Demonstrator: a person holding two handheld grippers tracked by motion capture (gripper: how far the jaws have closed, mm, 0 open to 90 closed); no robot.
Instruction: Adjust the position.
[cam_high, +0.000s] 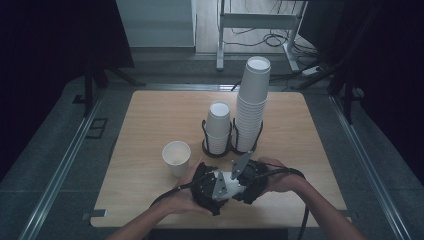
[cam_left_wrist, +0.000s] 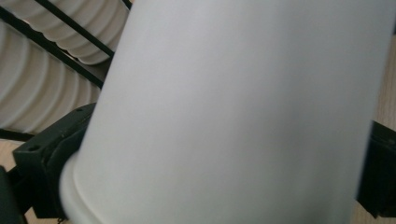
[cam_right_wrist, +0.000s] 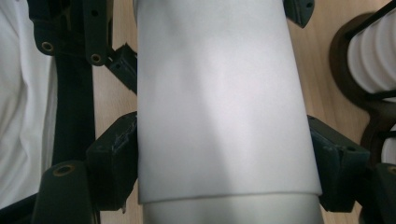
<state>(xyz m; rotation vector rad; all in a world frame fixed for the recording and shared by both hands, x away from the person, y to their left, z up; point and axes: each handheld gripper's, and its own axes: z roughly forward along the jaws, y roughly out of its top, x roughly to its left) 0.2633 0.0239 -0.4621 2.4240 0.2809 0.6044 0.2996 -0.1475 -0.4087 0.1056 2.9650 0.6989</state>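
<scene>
My left gripper (cam_high: 212, 187) and right gripper (cam_high: 246, 180) are pressed close together at the near edge of the wooden table (cam_high: 150, 115), and each is clamped on white paper cup wall. In the left gripper view the paper cup (cam_left_wrist: 233, 112) sits between the black jaws, rim end toward the camera, tilted. In the right gripper view I see a seam where an outer cup (cam_right_wrist: 219, 93) overlaps an inner one (cam_right_wrist: 233, 210), so I judge I am holding two nested cups, one gripper on each, probably to pull them apart. From above the cups are hidden under my hands. A single paper cup (cam_high: 176, 156) stands upright just left of my left hand (cam_high: 187, 197). Beyond it, a black wire holder (cam_high: 220, 148) carries a short stack (cam_high: 218, 127) and a tall stack (cam_high: 251, 102) of cups. These cups are light and thin-walled; they crush easily and slip when squeezed. I would grip near the rolled rim, where the wall is stiffest, and keep the pressure gentle.
</scene>
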